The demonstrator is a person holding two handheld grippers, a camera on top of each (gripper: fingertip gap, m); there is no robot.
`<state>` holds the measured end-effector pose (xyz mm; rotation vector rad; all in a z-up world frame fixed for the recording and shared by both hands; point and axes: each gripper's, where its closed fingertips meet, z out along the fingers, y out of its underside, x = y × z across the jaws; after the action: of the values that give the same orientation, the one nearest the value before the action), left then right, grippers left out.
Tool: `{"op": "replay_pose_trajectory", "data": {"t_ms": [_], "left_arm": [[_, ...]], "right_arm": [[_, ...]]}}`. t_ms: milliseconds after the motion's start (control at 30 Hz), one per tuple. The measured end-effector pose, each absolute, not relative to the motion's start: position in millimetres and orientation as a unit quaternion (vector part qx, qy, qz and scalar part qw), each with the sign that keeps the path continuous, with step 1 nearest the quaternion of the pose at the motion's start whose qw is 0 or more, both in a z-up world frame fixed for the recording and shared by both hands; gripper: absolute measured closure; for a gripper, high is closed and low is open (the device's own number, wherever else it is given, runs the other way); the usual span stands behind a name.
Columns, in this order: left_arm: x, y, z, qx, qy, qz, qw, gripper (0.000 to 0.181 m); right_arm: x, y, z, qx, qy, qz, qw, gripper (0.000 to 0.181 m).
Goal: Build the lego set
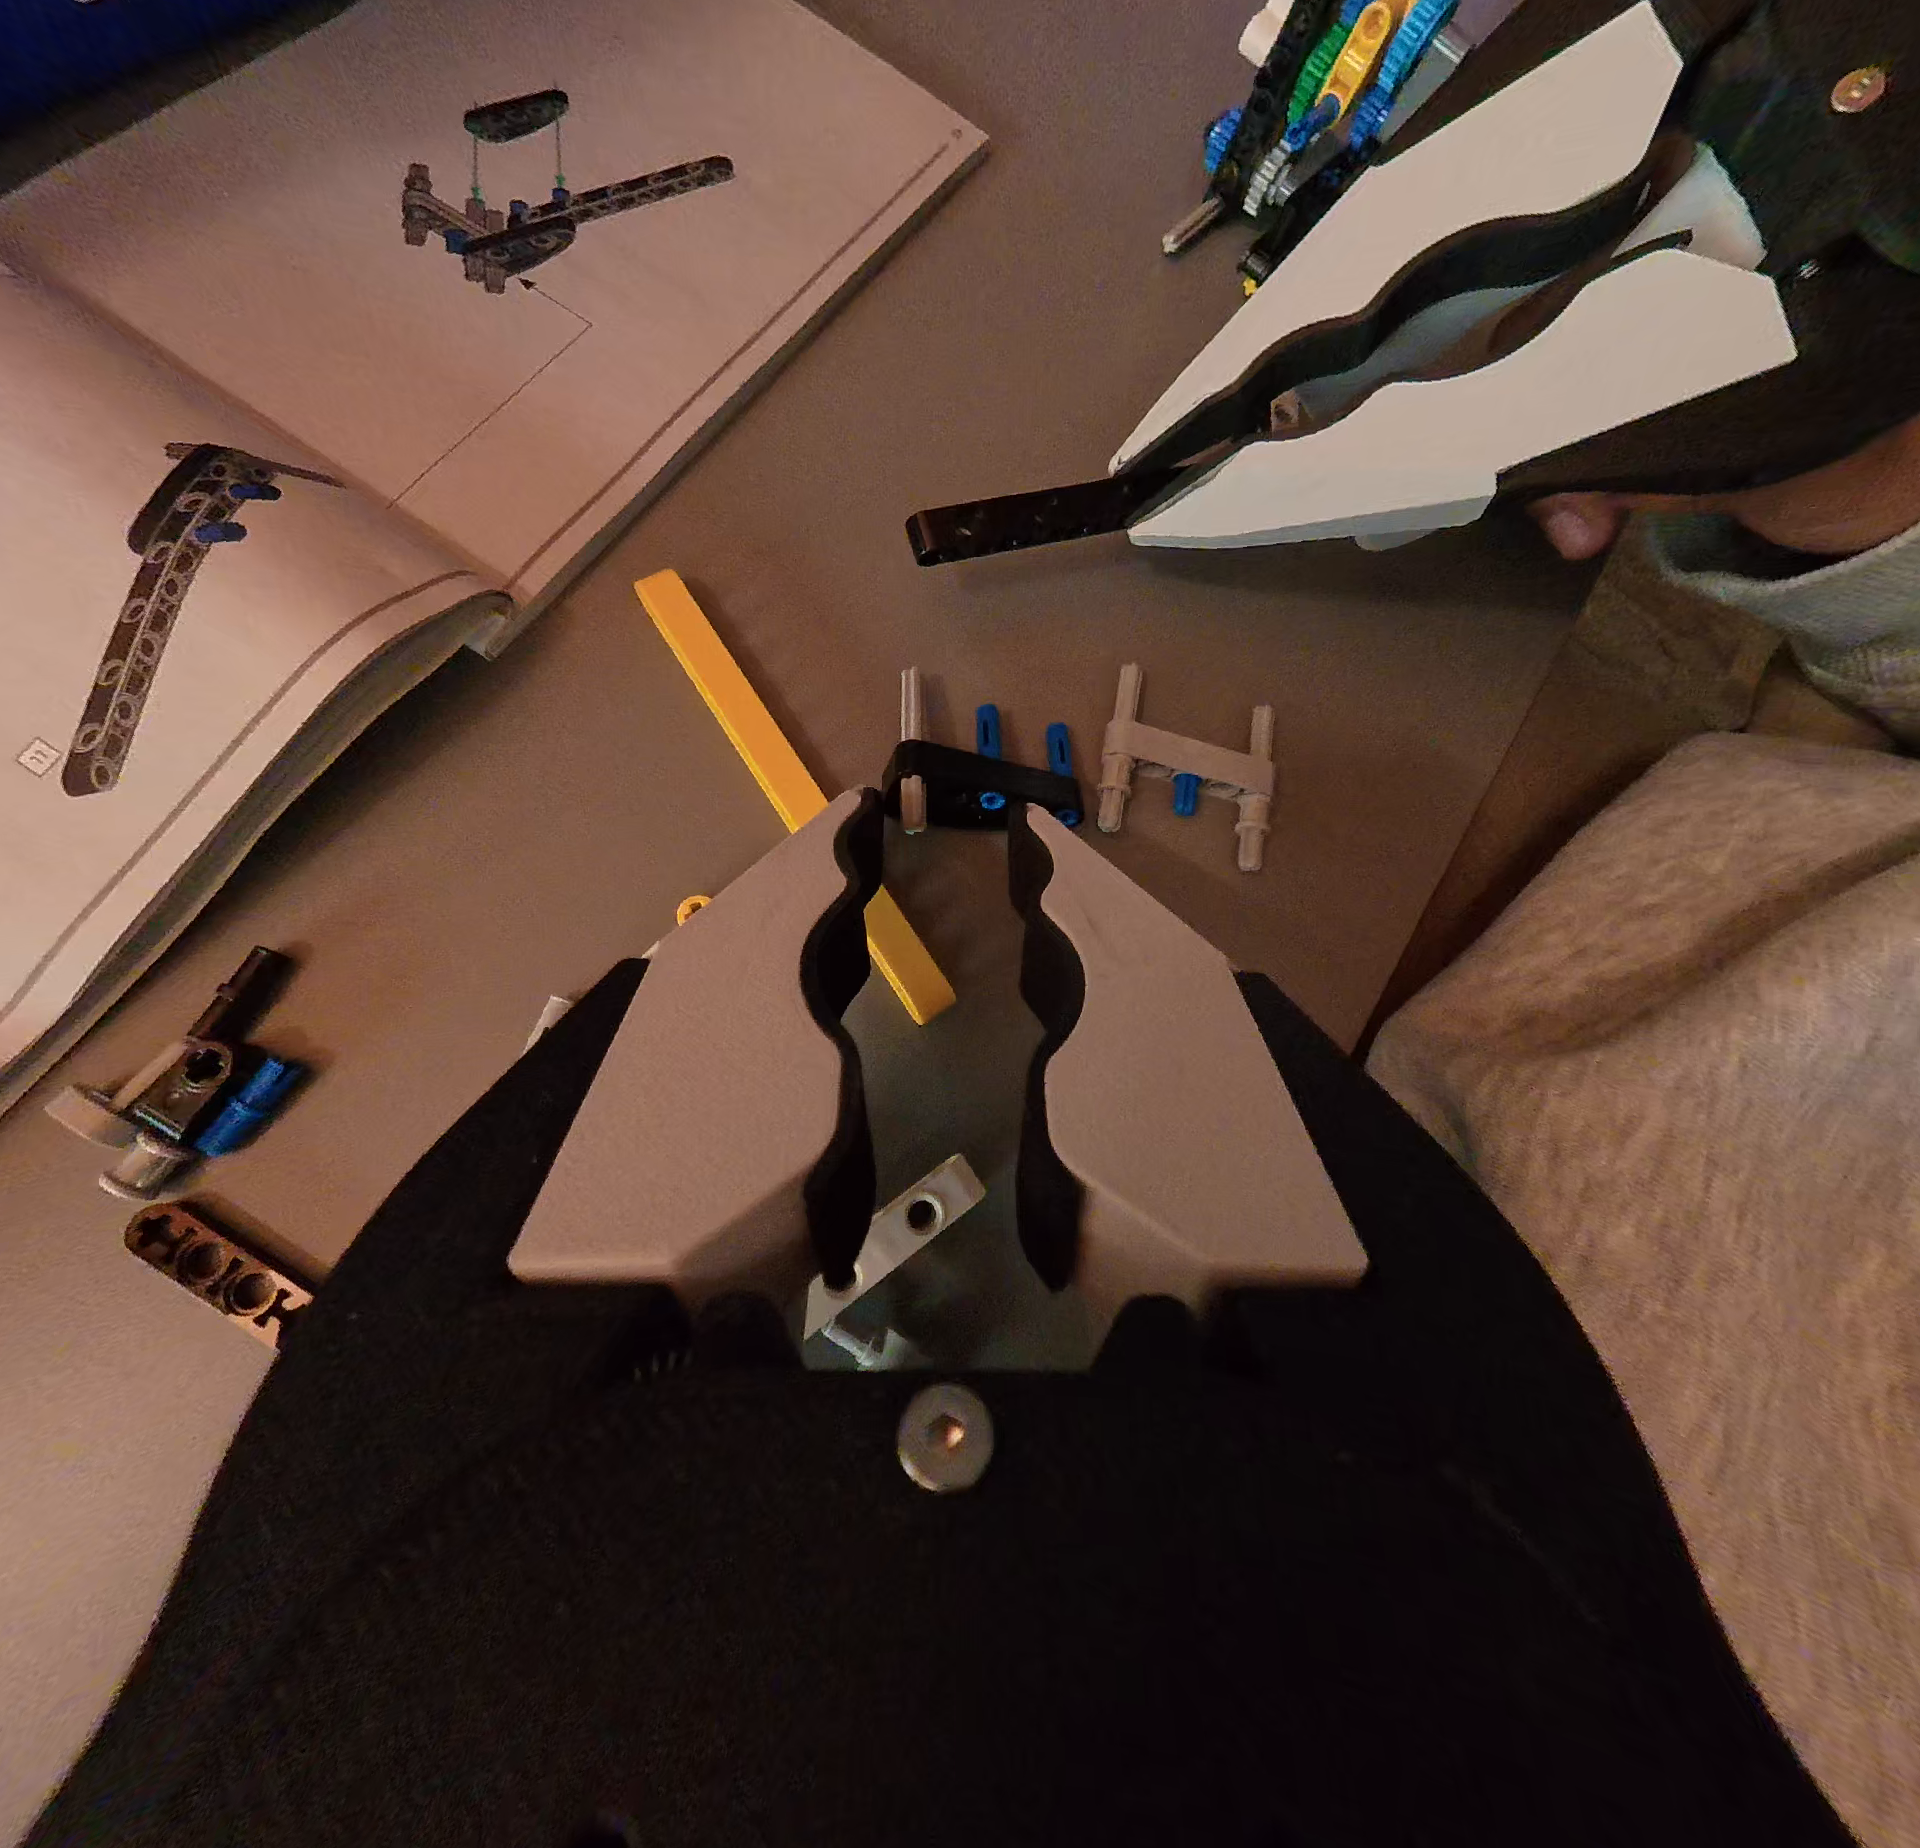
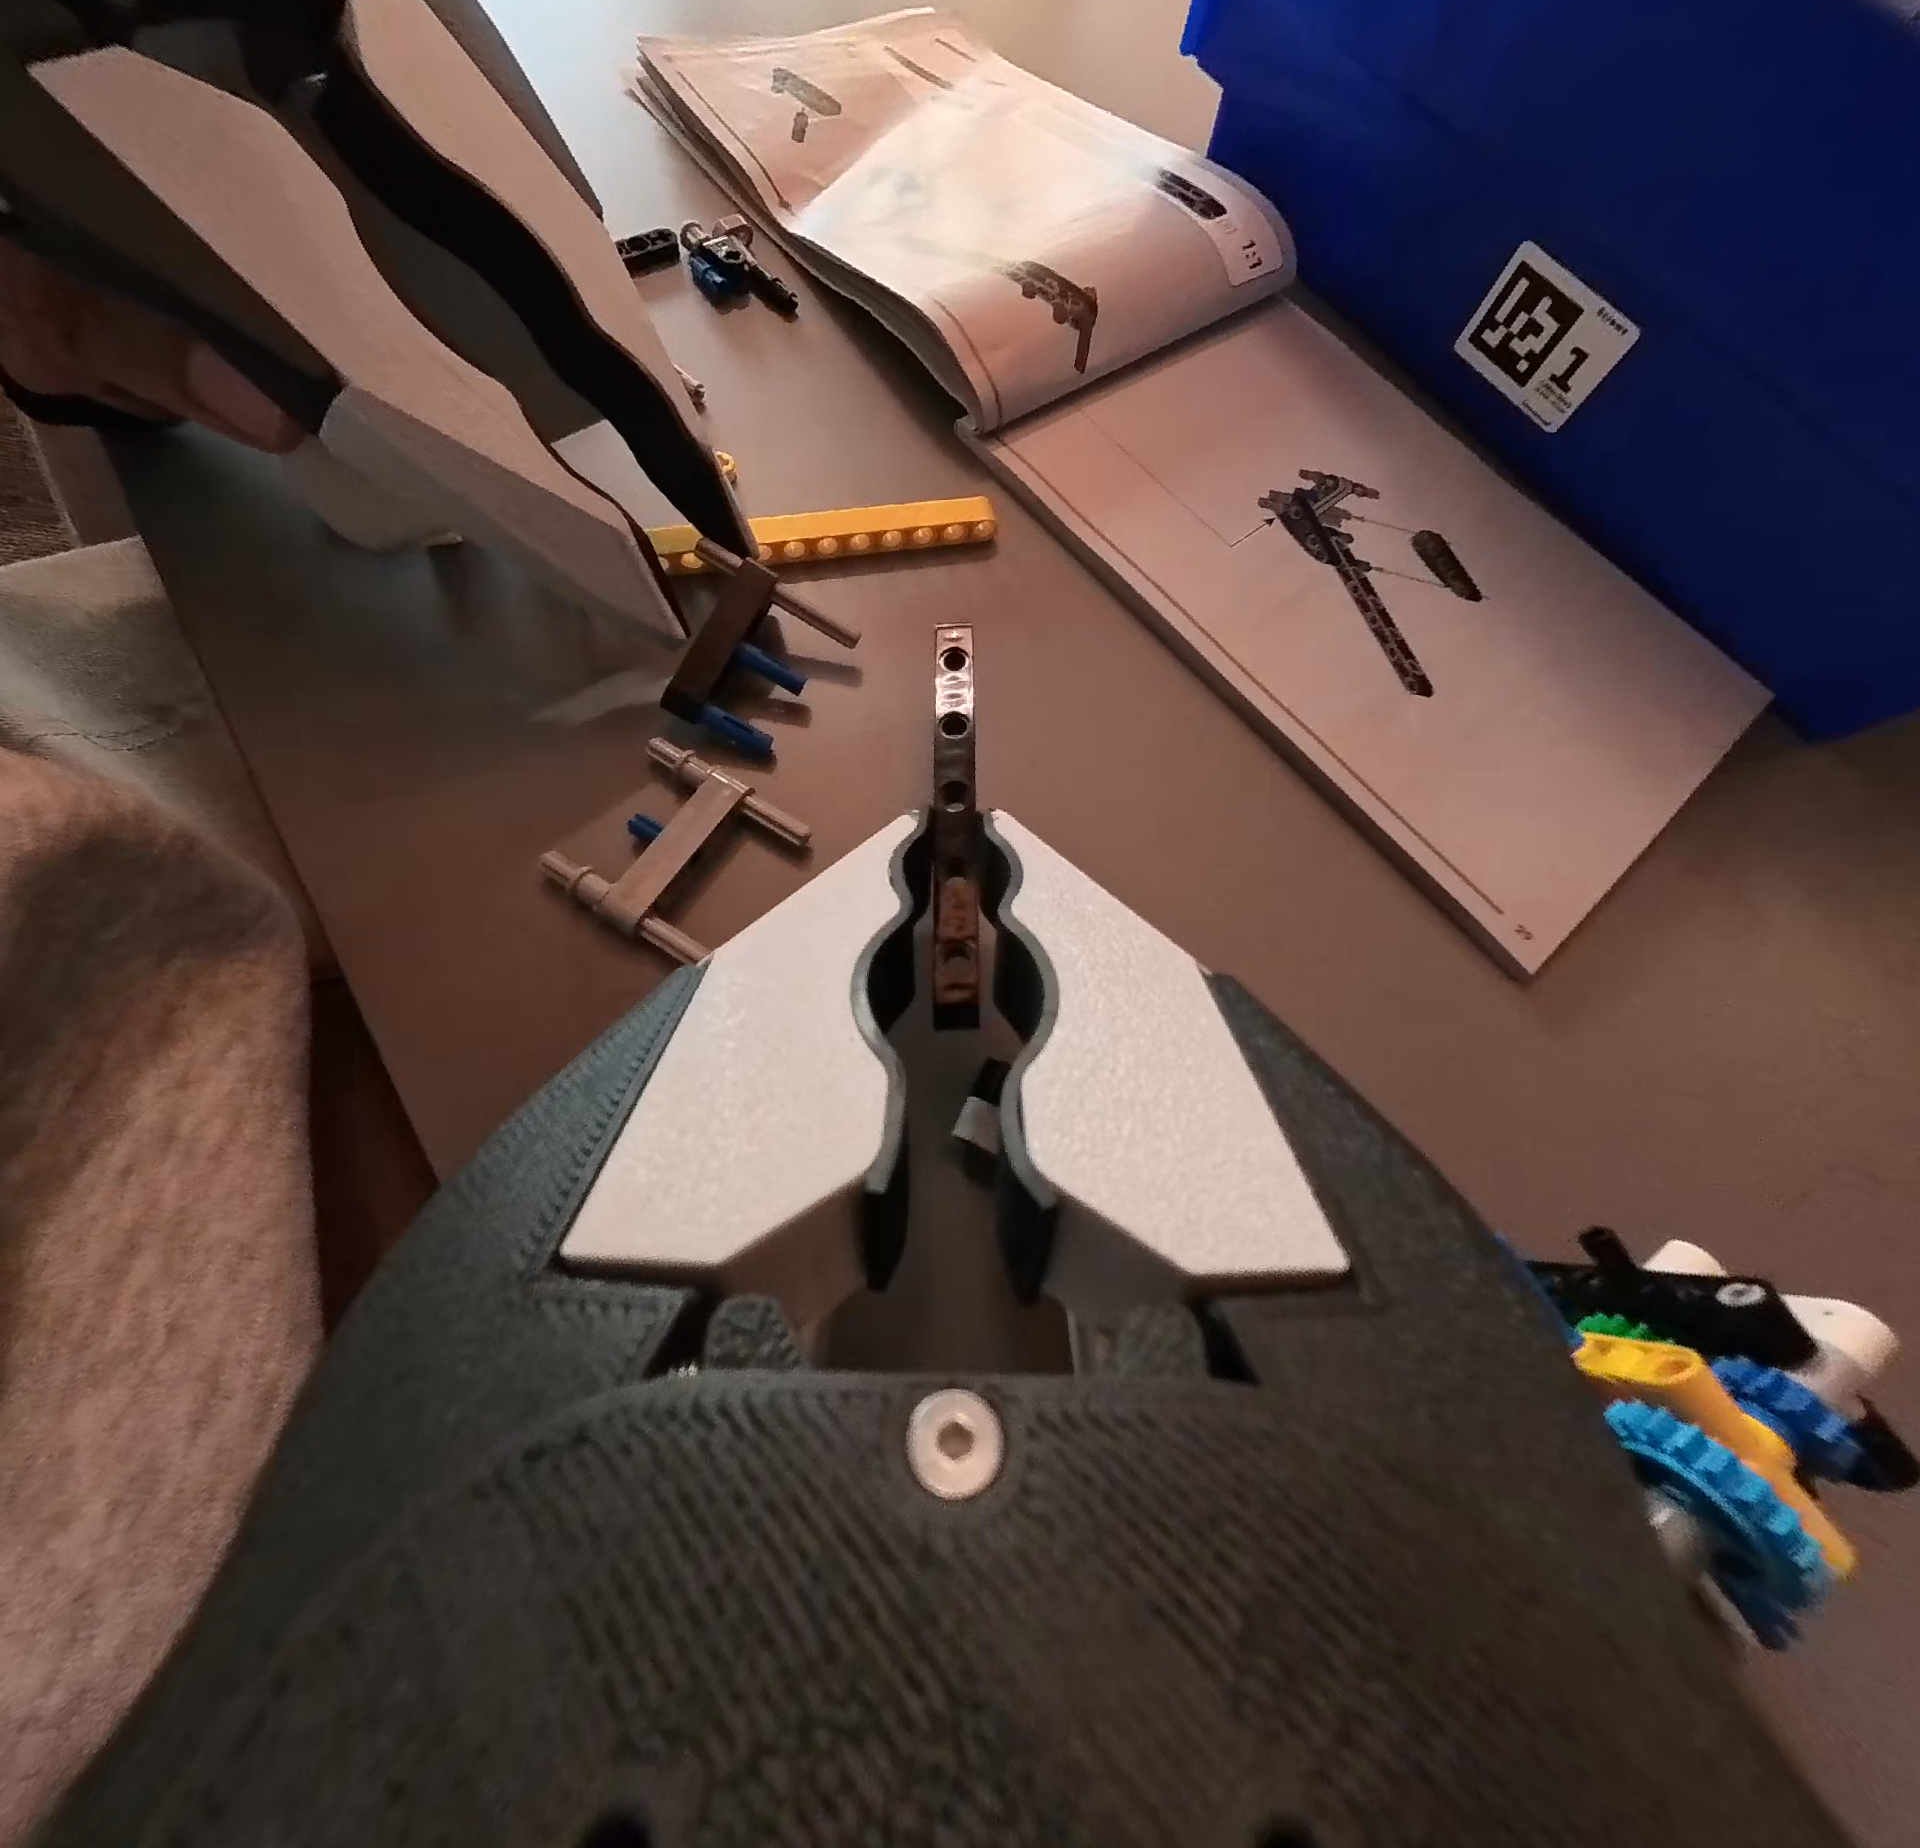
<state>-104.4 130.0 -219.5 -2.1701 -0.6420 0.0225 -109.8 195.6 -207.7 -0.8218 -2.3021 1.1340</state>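
Note:
My left gripper [image 1: 948, 811] is shut on a short black beam [image 1: 982, 782] with blue pins and a grey pin through it; it also shows in the right wrist view [image 2: 719, 645]. My right gripper [image 2: 954, 824] is shut on a long black beam [image 2: 952, 702] that sticks out forward; the left wrist view shows this beam [image 1: 1013, 529] held above the table. A grey H-shaped piece [image 1: 1184, 768] with pins and a blue pin lies on the table right of my left gripper, also seen in the right wrist view [image 2: 670, 853]. A long yellow beam [image 1: 769, 749] lies under my left fingers.
An open instruction booklet [image 1: 364, 364] lies at the left. A multicoloured gear assembly [image 1: 1320, 84] stands at the far right. A small black, grey and blue subassembly [image 1: 197, 1081] and a dark short beam [image 1: 213, 1268] lie near left. A blue bin [image 2: 1579, 271] stands behind the booklet. A person's lap [image 1: 1662, 1175] is at the table edge.

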Motion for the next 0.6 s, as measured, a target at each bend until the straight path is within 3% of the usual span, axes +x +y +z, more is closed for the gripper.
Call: {"op": "replay_pose_trajectory", "data": {"t_ms": [33,600], "left_arm": [[-104.4,130.0,-219.6,-0.868,-0.257,0.008,0.425,0.16],[-105.7,129.3,-217.8,-0.861,-0.267,-0.005,0.434,0.159]], "right_arm": [[-109.7,195.5,-207.8,-0.297,-0.833,0.41,0.222,0.174],[-113.7,198.4,-210.5,-0.316,-0.831,0.407,0.209,0.174]]}}
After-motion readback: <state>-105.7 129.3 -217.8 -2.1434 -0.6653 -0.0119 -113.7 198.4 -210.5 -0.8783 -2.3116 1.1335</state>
